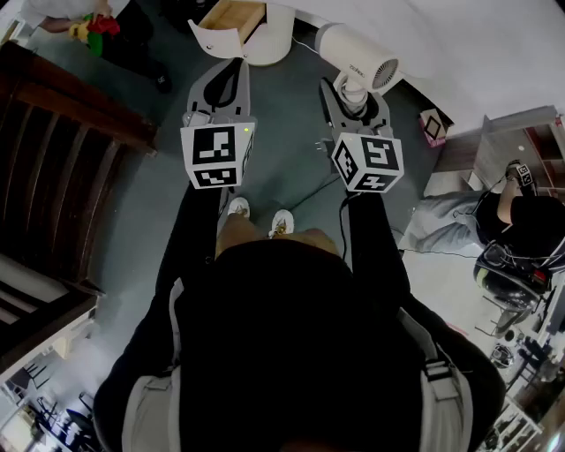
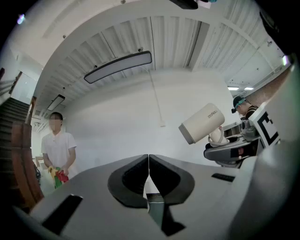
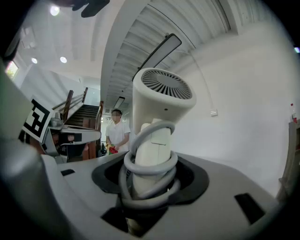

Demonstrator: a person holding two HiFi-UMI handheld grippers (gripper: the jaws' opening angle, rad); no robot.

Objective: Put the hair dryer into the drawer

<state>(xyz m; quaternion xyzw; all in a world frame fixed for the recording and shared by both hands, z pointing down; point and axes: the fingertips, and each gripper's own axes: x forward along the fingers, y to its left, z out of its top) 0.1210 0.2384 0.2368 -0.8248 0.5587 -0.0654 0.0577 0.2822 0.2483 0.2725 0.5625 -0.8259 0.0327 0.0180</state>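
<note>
While the right gripper clamps the hair dryer by its cord-wrapped handle, carry it level to the drawer at 11 o'clock. The left gripper, jaws together and empty, should stay clear.

L gripper held level out front, jaws shut tight w/ nothing btwn them, R gripper level alongside, jaws clamped on hair dryer handle, both arms in dark sleeves stretched fwd, side by side
</note>
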